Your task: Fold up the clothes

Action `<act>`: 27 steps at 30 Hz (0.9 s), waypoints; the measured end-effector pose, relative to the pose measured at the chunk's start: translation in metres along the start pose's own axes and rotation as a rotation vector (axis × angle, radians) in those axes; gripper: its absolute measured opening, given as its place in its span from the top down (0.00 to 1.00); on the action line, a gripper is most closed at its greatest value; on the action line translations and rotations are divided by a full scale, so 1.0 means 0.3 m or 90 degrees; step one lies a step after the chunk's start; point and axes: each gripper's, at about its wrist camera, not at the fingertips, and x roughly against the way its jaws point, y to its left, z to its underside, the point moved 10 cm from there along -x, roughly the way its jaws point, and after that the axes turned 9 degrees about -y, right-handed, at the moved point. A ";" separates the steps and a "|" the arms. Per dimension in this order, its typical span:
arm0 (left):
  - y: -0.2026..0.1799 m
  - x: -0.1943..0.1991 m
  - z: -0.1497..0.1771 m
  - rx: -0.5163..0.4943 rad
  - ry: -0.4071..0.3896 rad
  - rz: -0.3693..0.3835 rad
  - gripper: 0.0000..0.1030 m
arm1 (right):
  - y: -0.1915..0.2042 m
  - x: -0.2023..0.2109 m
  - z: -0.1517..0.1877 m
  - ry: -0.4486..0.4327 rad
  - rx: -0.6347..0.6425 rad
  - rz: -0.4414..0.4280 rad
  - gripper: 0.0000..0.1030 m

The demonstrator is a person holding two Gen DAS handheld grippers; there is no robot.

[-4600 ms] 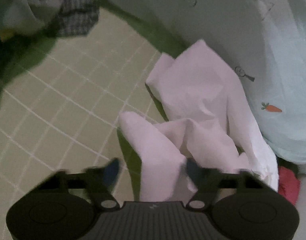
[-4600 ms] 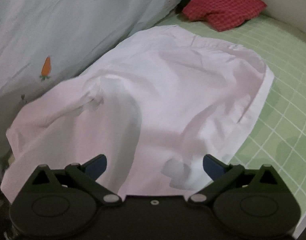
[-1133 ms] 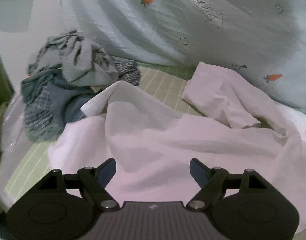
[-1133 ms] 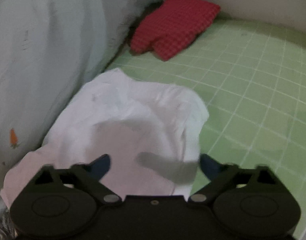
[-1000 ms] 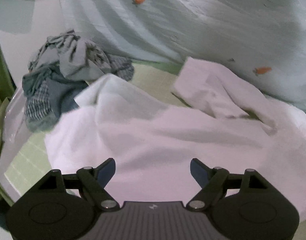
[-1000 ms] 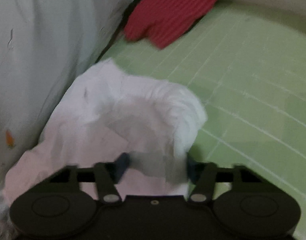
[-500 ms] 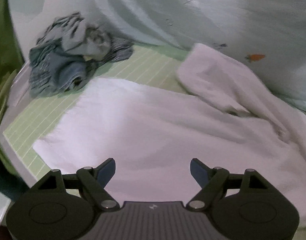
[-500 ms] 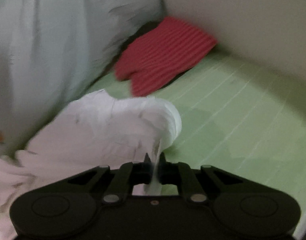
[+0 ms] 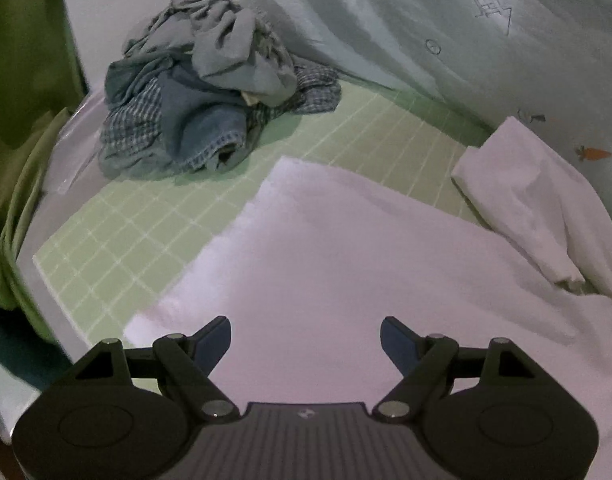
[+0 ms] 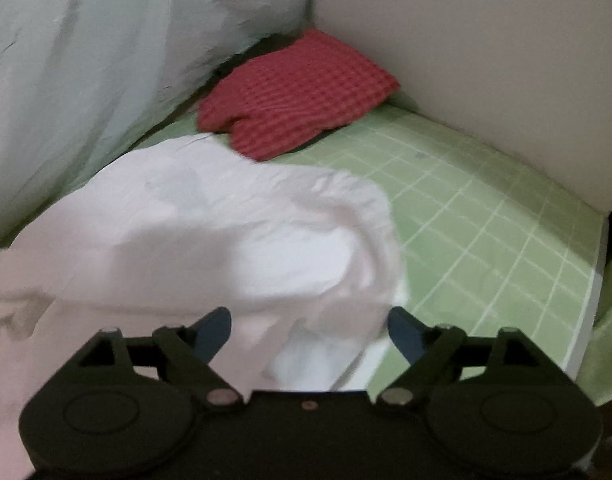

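A white garment (image 9: 346, 264) lies spread over the green checked mat (image 9: 117, 236), one sleeve (image 9: 526, 192) bunched at the right. My left gripper (image 9: 306, 340) hovers open above the cloth, with nothing between its fingers. In the right wrist view the same white garment (image 10: 233, 232) bulges up in a loose fold. My right gripper (image 10: 310, 330) has its jaws opening wide; a hanging bit of the cloth lies loose between the fingers, and the pads do not press on it.
A heap of blue and checked clothes (image 9: 201, 108) sits at the mat's far left. A red checked cloth (image 10: 297, 92) lies in the far corner. A pale carrot-print sheet (image 9: 446, 32) hangs behind. A white wall panel (image 10: 486, 72) bounds the right side.
My right gripper closed on the garment's edge, lifted it, then opened and let it go. The left side of the garment went from humped to flat, and the left gripper stayed open.
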 end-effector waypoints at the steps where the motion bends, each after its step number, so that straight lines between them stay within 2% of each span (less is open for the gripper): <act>1: -0.003 -0.018 -0.018 -0.002 0.000 0.010 0.19 | 0.028 0.018 0.011 -0.004 -0.001 -0.001 0.13; 5: -0.076 -0.088 -0.072 -0.016 0.008 0.066 0.18 | 0.133 0.072 0.056 -0.002 -0.012 -0.024 0.08; 11: -0.306 -0.157 -0.098 -0.041 0.019 0.165 0.18 | 0.235 0.096 0.078 0.001 0.028 -0.051 0.07; 16: -0.525 -0.218 -0.108 -0.036 0.037 0.246 0.18 | 0.199 0.028 0.026 0.001 -0.006 -0.030 0.06; 21: -0.701 -0.301 -0.114 -0.004 0.078 0.306 0.18 | 0.153 -0.074 -0.024 0.007 -0.051 -0.010 0.06; 25: -0.808 -0.394 -0.101 0.035 0.147 0.328 0.20 | 0.152 -0.124 -0.054 0.012 -0.054 -0.005 0.06; 27: -0.847 -0.429 -0.082 0.052 0.180 0.341 0.29 | 0.156 -0.144 -0.059 0.017 -0.045 -0.005 0.06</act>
